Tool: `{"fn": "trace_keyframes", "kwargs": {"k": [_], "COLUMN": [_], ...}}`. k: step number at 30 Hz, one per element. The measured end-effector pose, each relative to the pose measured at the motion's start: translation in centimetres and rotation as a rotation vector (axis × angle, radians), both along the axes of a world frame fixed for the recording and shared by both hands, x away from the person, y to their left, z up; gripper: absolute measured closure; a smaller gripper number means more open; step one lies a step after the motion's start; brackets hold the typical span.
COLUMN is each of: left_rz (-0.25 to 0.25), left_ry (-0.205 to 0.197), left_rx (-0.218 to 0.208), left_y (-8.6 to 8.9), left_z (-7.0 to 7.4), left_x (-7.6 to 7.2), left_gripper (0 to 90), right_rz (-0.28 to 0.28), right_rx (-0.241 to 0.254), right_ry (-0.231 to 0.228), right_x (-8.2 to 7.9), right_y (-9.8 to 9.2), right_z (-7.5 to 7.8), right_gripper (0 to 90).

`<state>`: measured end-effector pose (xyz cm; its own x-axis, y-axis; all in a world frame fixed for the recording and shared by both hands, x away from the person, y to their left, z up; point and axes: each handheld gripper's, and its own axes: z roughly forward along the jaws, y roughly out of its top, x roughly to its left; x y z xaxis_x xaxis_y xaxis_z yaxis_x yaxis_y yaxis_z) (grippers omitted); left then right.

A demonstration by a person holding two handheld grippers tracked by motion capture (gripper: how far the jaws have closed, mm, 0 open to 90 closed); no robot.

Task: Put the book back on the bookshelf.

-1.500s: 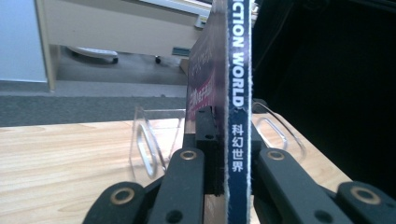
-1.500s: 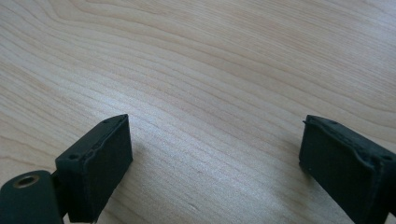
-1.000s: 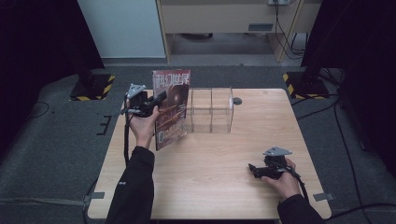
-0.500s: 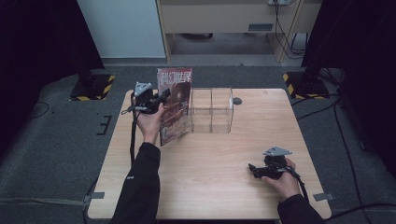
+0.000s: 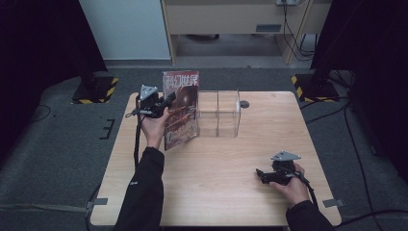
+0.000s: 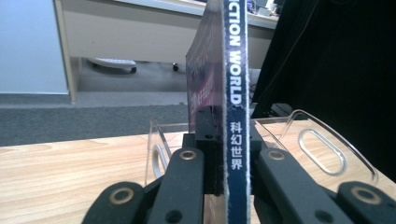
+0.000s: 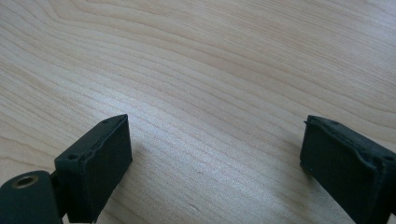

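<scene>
A magazine (image 5: 182,108) with a dark red cover stands upright over the table's far left, its lower edge about at the tabletop. My left gripper (image 5: 166,103) is shut on its blue spine (image 6: 236,116), which reads "FICTION WORLD" with Chinese characters below. Right beside it stands a clear plastic rack (image 5: 219,113) with upright dividers; its curved walls (image 6: 327,144) show behind the magazine in the left gripper view. My right gripper (image 5: 261,174) rests low at the near right, open, with only bare wood between its pads (image 7: 100,165).
The wooden table (image 5: 226,192) has a small dark round hole (image 5: 244,104) near its far edge. Grey carpet surrounds it, with a white panel and a wooden desk beyond. Black-and-yellow striped bases (image 5: 96,89) sit at the far corners.
My left gripper has carried the magazine to the right, closer to the clear rack, and stood it more upright. The right gripper has stayed where it was.
</scene>
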<state>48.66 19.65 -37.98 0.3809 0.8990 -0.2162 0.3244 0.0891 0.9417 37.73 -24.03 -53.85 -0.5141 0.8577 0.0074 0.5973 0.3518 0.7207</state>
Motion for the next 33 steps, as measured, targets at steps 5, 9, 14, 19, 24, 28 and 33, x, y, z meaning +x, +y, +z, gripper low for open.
{"fn": "trace_keyframes", "kwargs": {"k": [5,9,14,19,24,28,33], "left_rz": [0.0,-0.029,-0.045,-0.064,-0.08,-0.091,-0.111], "left_ry": [0.001,0.017,0.033,0.033,0.043,0.057,0.058], "left_rx": [0.007,0.02,0.038,0.053,0.072,0.087,0.098], "left_y": [0.6,1.2,1.9,2.7,3.5,4.2,4.6], "left_z": [-0.3,-0.4,-0.6,-1.3,-2.0,-2.8,-3.6], "left_x": [-0.8,-1.6,-3.0,-4.9,-6.8,-8.3,-9.7], "left_gripper": [83.2,83.2,83.1,83.1,82.9,82.8,82.8], "right_rz": [-0.001,-0.001,-0.001,-0.001,-0.002,-0.005,-0.002], "right_rx": [0.001,0.001,0.0,0.0,0.001,0.002,0.001], "right_ry": [0.001,0.001,0.001,0.0,0.001,0.001,0.002], "right_x": [0.0,0.0,0.0,0.0,0.0,0.0,0.0], "right_y": [0.0,0.0,0.0,0.0,0.0,0.1,0.0], "right_z": [0.0,0.0,0.0,0.0,0.0,0.0,0.0], "right_gripper": [9.3,9.3,9.3,9.3,9.3,9.2,9.2]}}
